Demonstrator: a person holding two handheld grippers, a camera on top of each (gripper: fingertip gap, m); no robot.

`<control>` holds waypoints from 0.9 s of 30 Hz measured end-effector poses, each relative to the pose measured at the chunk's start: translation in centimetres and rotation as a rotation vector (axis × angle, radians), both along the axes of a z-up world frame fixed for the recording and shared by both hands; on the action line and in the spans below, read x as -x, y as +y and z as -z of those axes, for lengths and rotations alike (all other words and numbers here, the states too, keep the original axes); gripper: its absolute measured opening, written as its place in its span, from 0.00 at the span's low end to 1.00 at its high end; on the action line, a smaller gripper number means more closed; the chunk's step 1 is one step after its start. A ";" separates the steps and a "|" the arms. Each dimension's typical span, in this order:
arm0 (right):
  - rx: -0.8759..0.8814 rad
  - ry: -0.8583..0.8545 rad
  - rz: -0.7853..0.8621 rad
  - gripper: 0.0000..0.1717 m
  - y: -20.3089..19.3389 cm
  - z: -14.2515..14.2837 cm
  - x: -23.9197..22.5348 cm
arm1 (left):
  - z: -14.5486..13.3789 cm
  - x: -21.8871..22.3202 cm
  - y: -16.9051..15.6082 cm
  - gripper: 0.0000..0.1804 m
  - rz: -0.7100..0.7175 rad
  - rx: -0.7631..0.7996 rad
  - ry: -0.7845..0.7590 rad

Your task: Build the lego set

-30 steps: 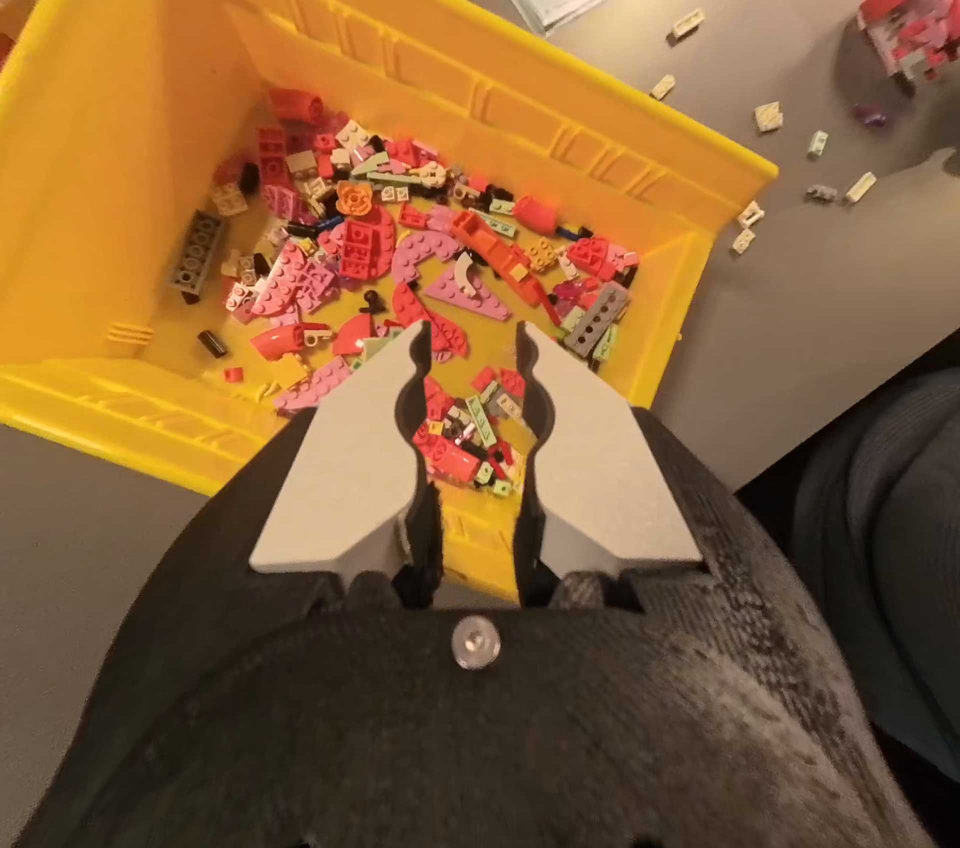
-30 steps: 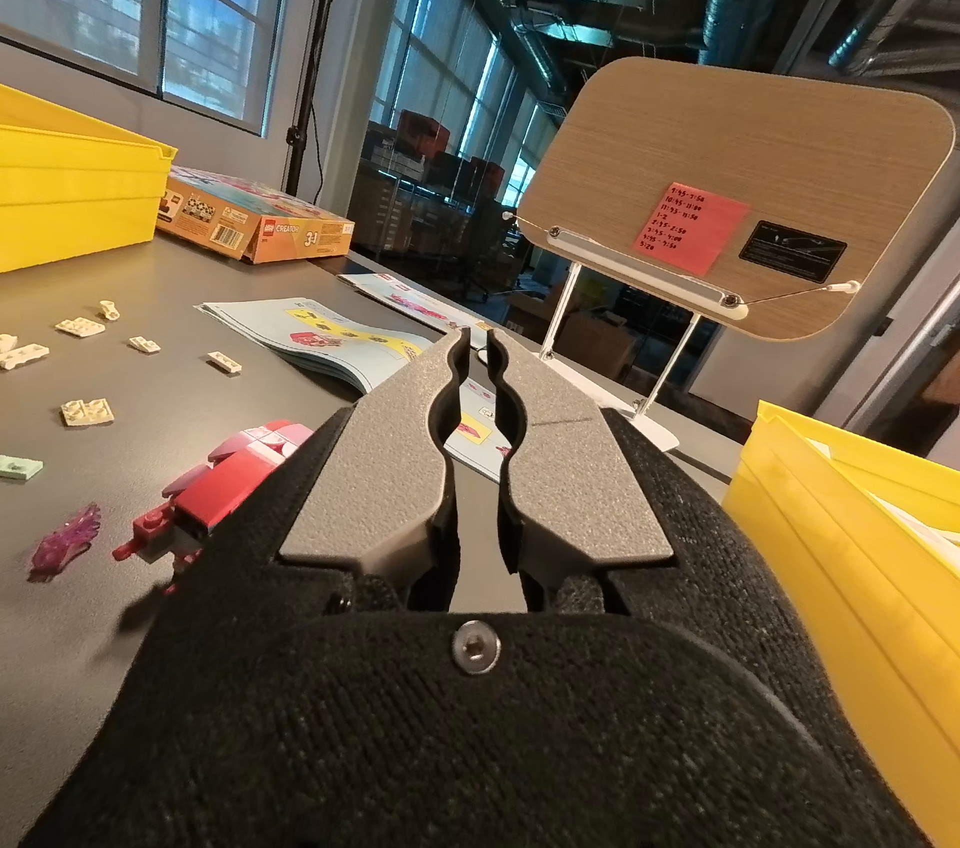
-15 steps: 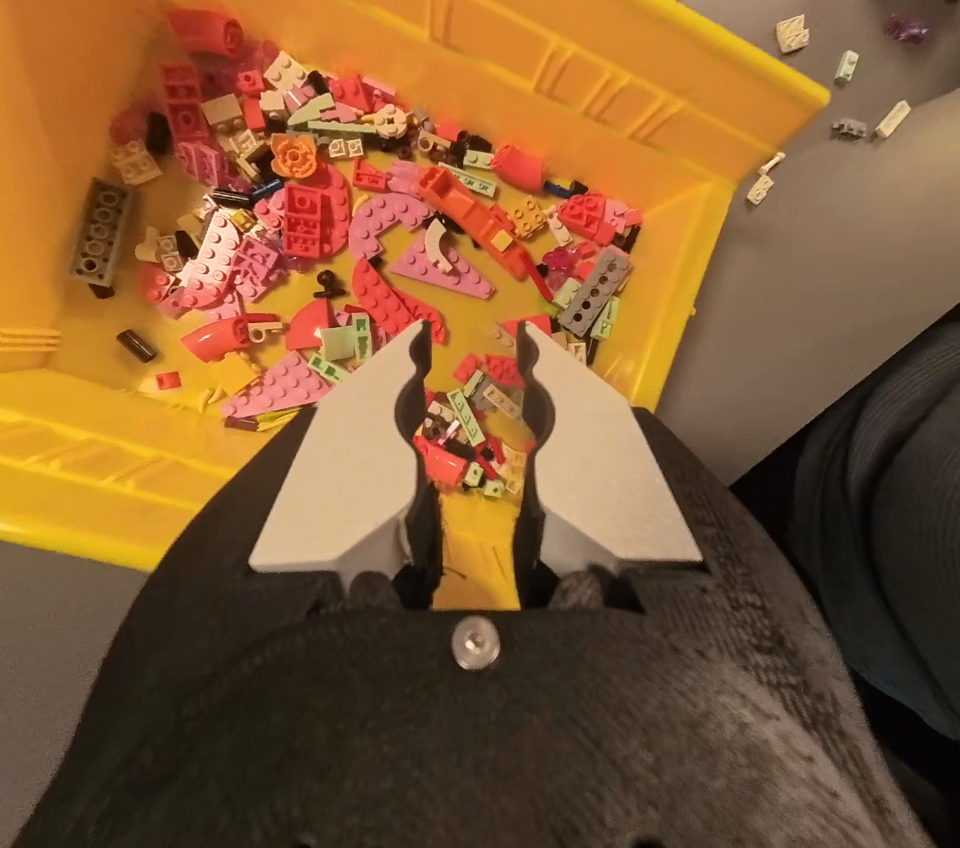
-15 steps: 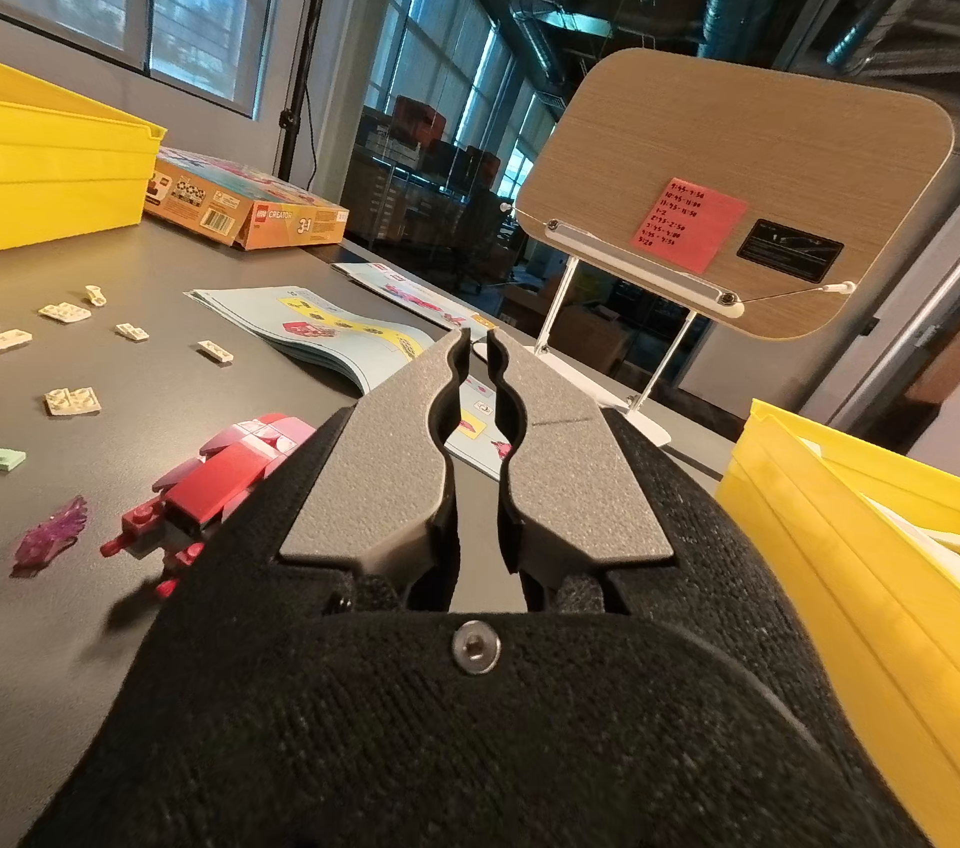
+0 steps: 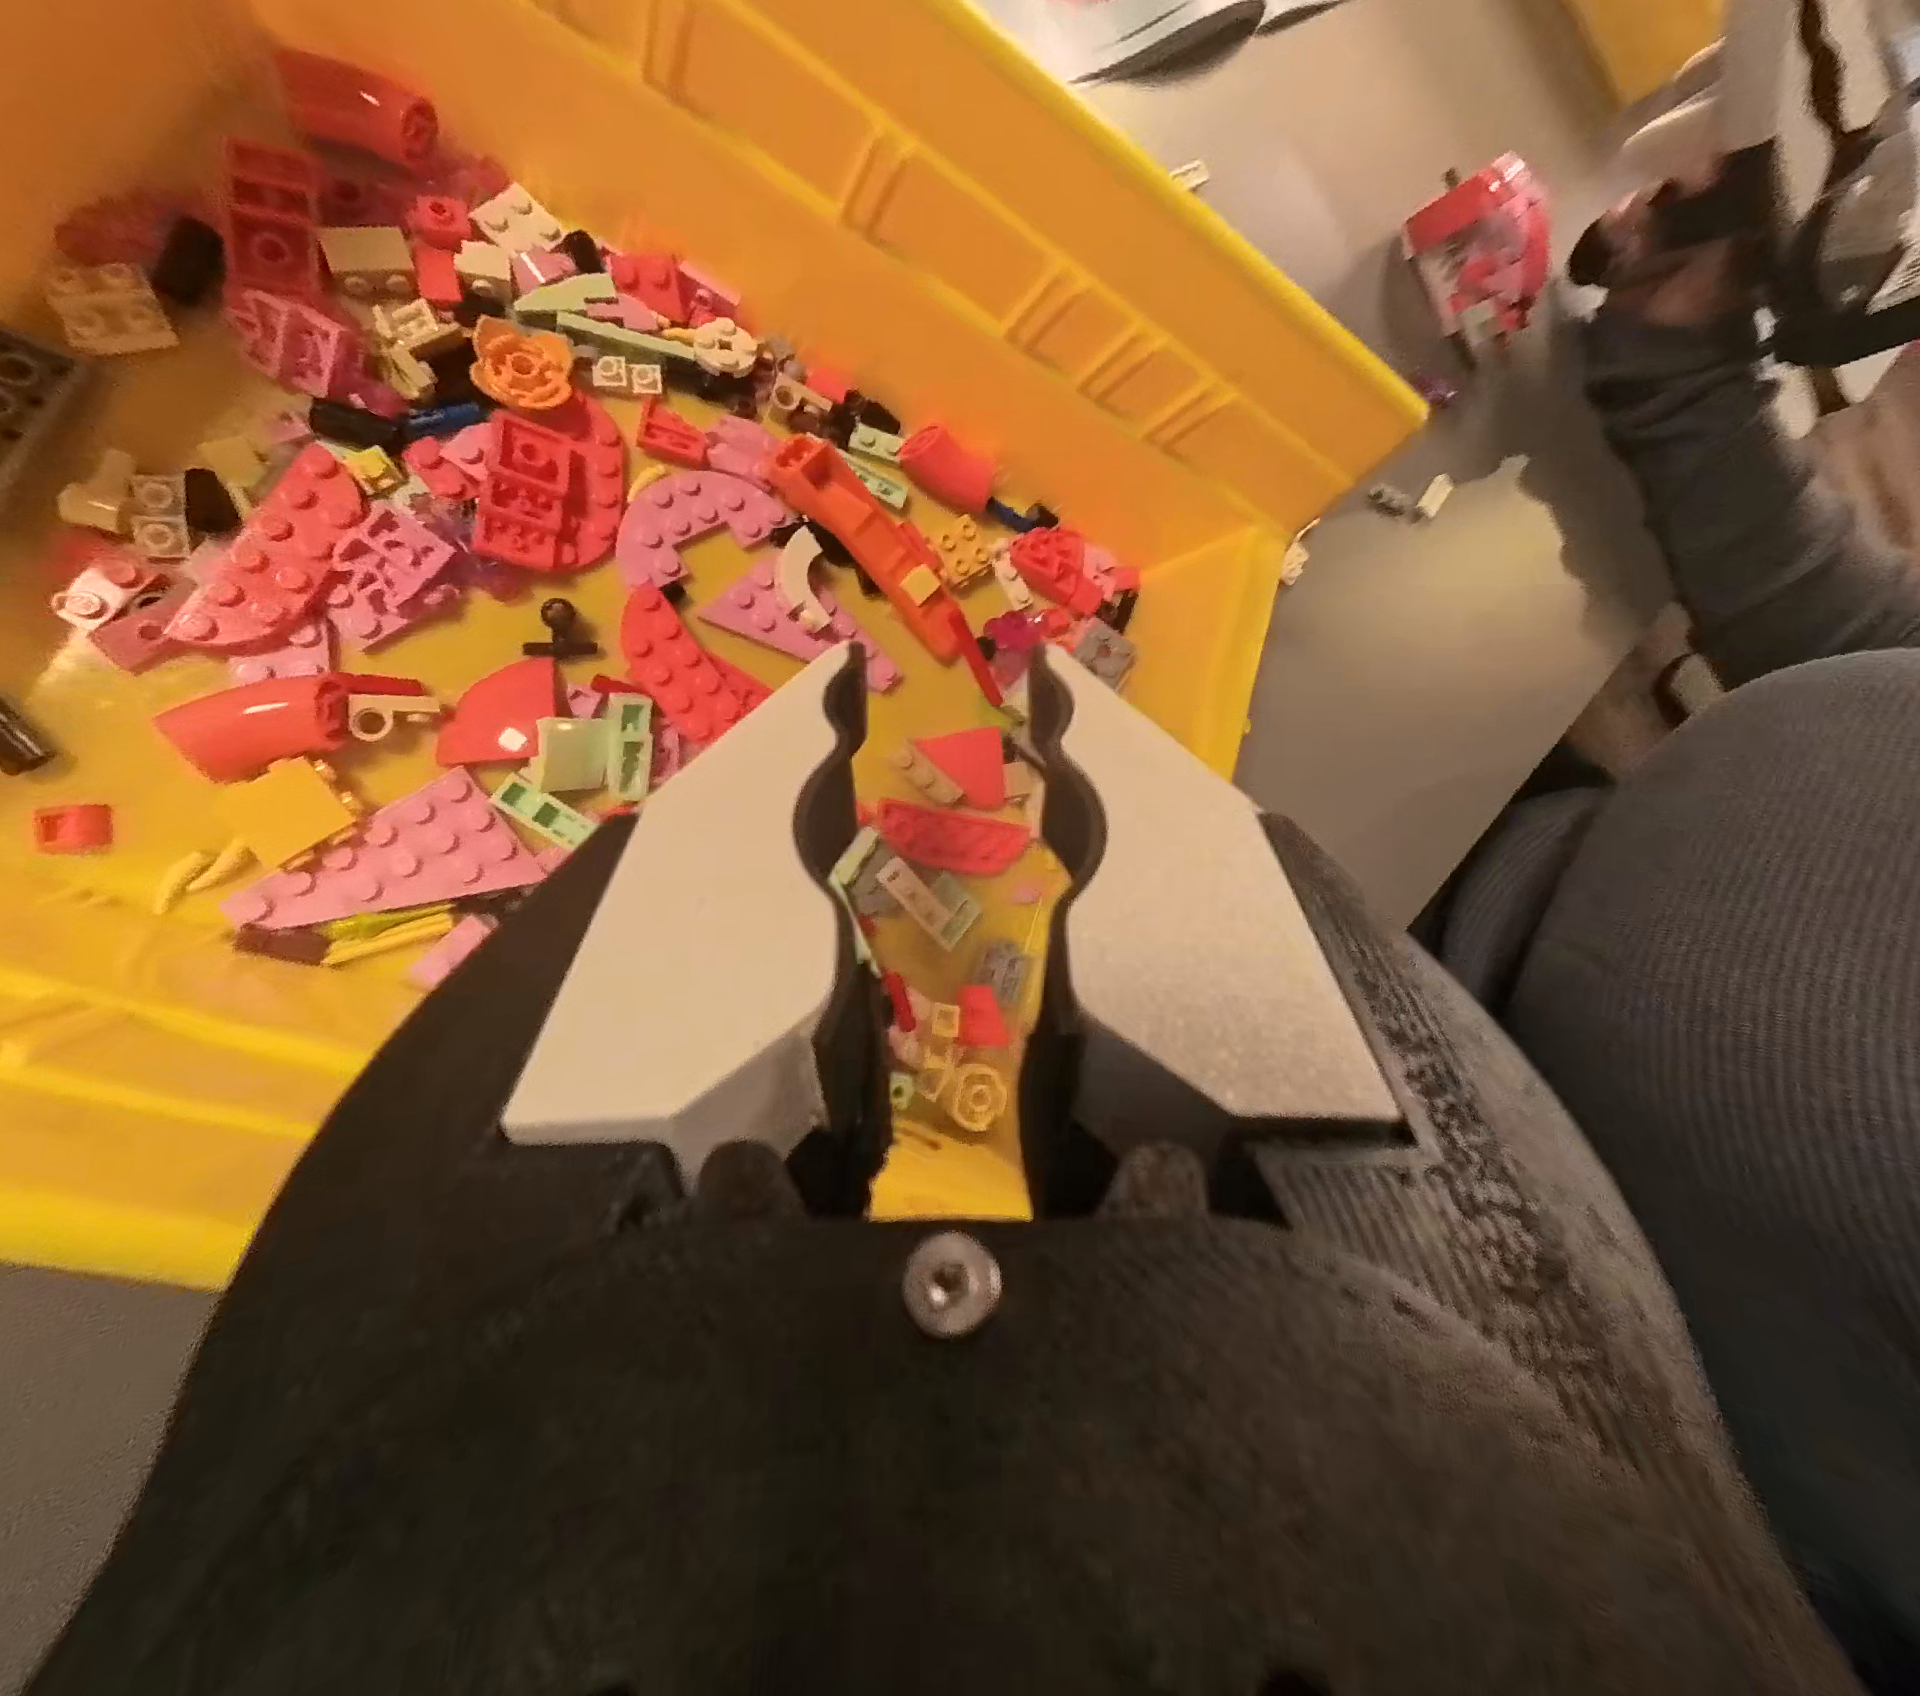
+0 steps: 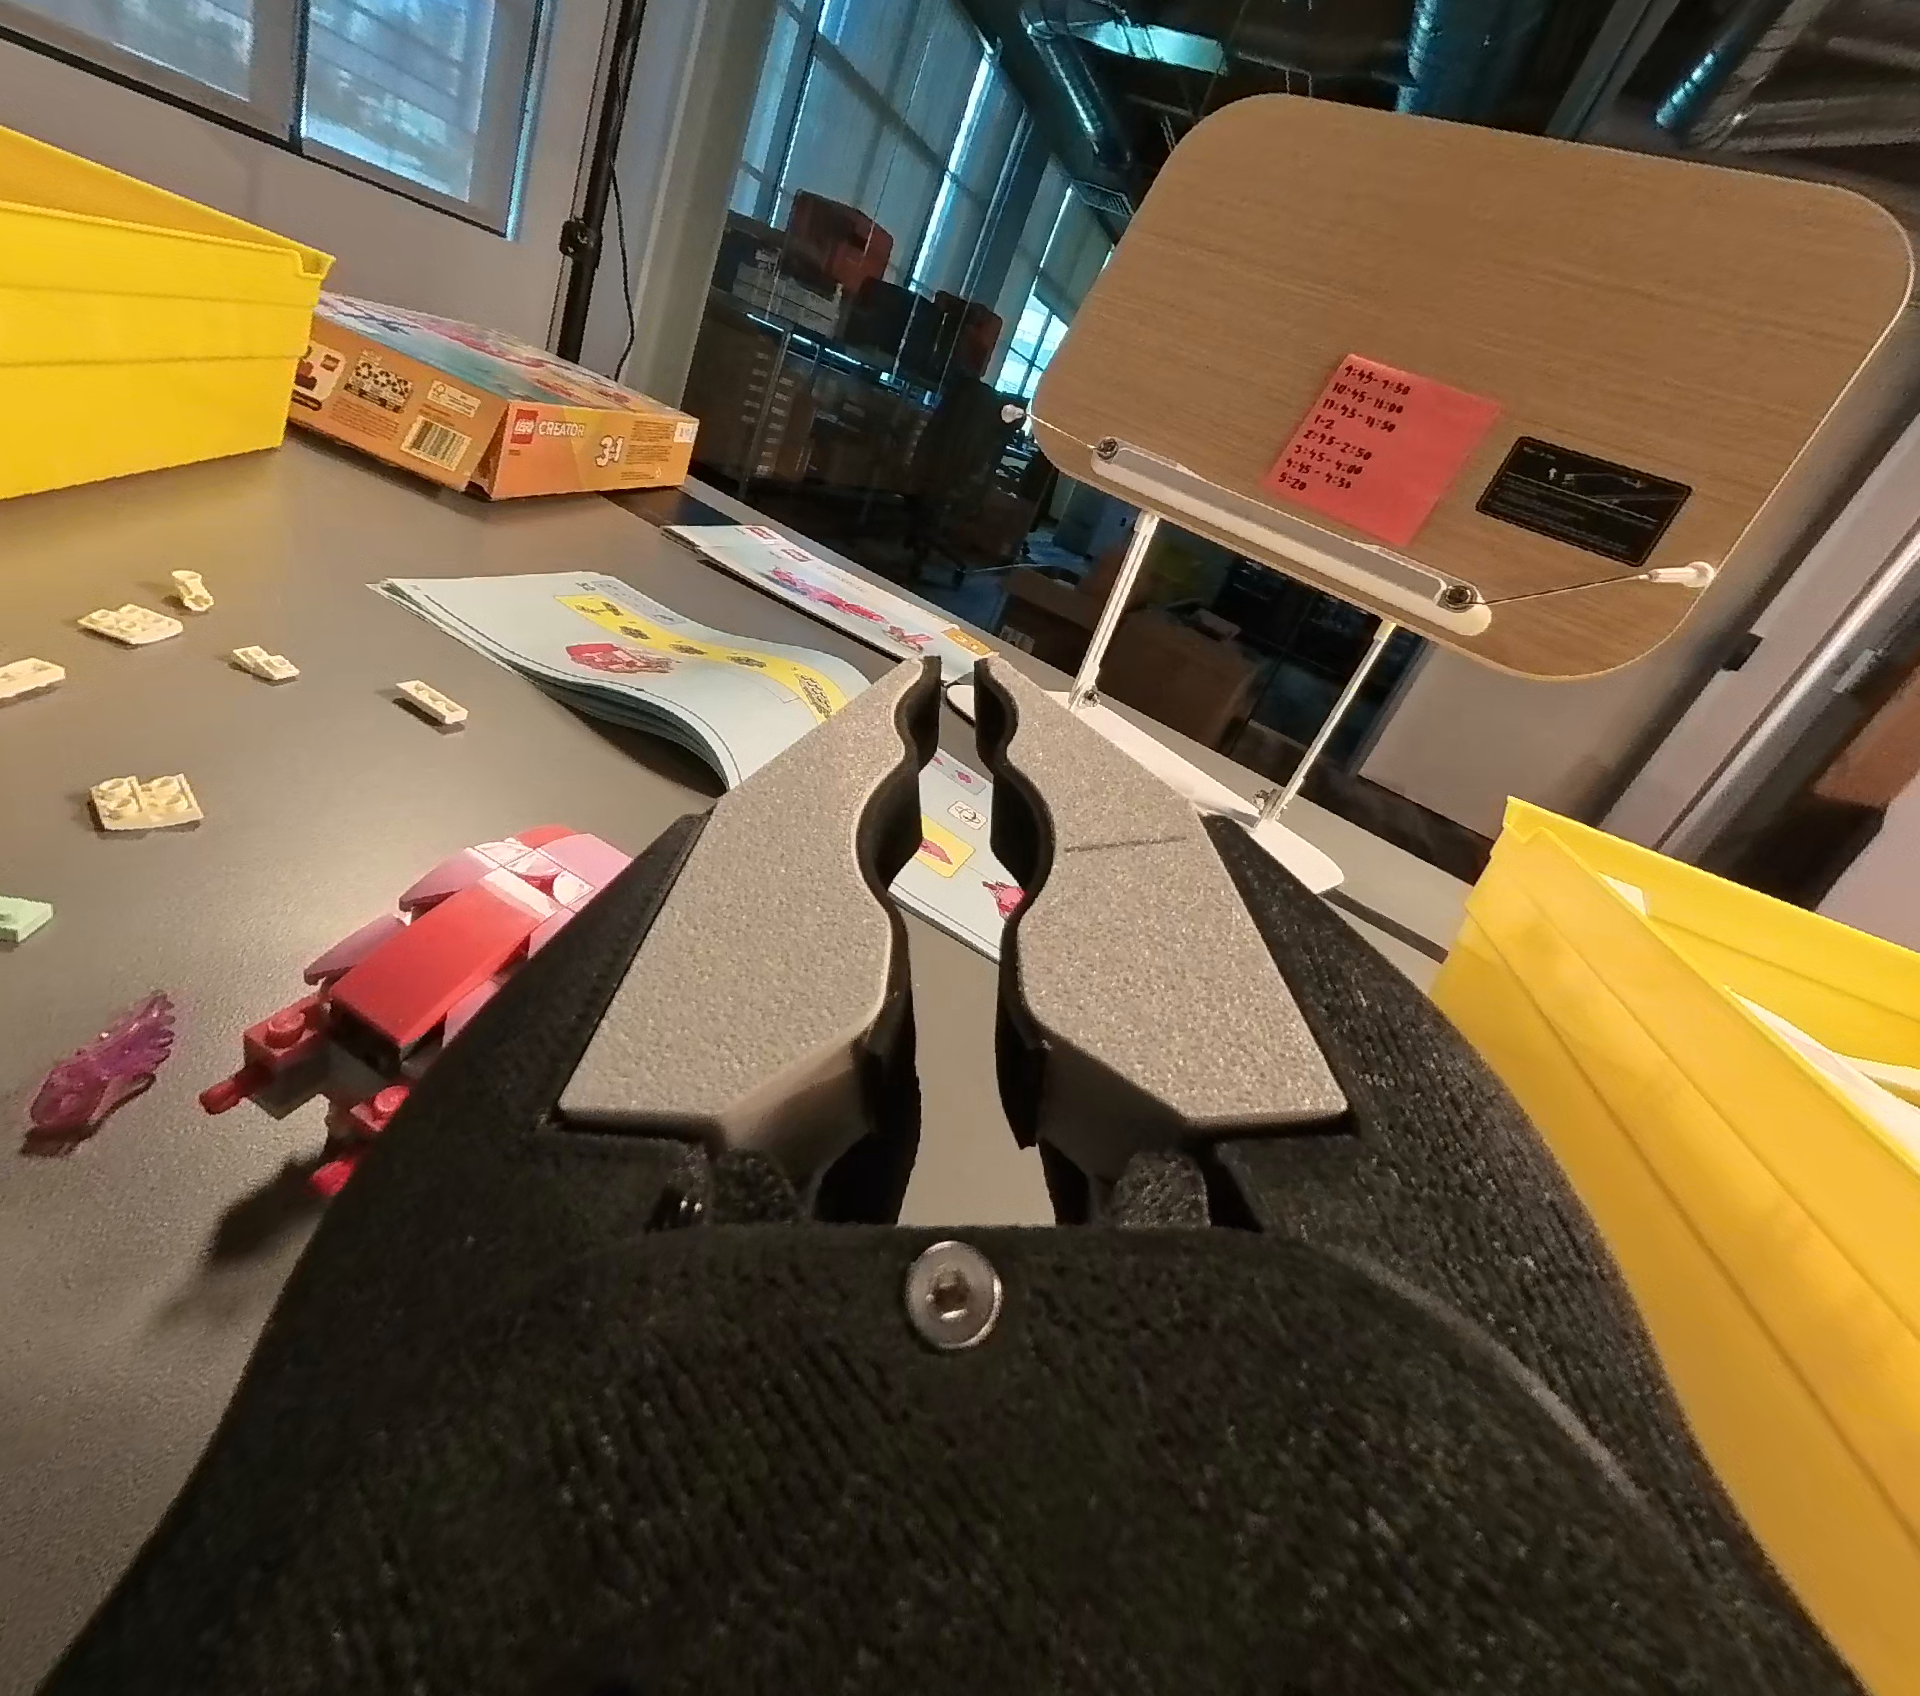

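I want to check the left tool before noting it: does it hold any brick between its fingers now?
No: the left tool hangs open above the yellow bin, and the loose bricks lie on the bin floor below its fingers.

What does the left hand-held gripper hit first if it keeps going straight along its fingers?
Probably the loose toy bricks on the floor of the yellow bin. The left hand-held gripper points down into it, open and empty. Depth is unclear.
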State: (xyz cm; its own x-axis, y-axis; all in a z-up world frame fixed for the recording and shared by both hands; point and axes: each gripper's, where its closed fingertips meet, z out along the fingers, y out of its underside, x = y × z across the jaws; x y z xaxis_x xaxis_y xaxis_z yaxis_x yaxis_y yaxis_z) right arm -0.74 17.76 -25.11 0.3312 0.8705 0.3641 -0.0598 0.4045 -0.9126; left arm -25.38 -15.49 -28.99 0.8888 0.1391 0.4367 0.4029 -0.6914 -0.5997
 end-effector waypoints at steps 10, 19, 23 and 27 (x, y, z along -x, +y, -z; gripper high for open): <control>-0.009 0.001 -0.006 0.03 -0.2 -0.1 0.0 | -0.9 0.4 0.4 0.17 -0.032 -0.069 0.050; 0.111 -0.182 -0.421 0.05 -8.6 1.3 0.9 | -8.6 -10.4 2.2 0.16 0.024 -0.472 0.326; 0.327 -0.501 -0.687 0.12 -15.7 5.6 1.1 | -5.0 -17.2 4.4 0.15 0.193 -0.470 0.340; 0.243 -0.739 -0.672 0.13 -17.6 9.2 0.8 | -0.4 -20.4 6.3 0.15 0.296 -0.386 0.335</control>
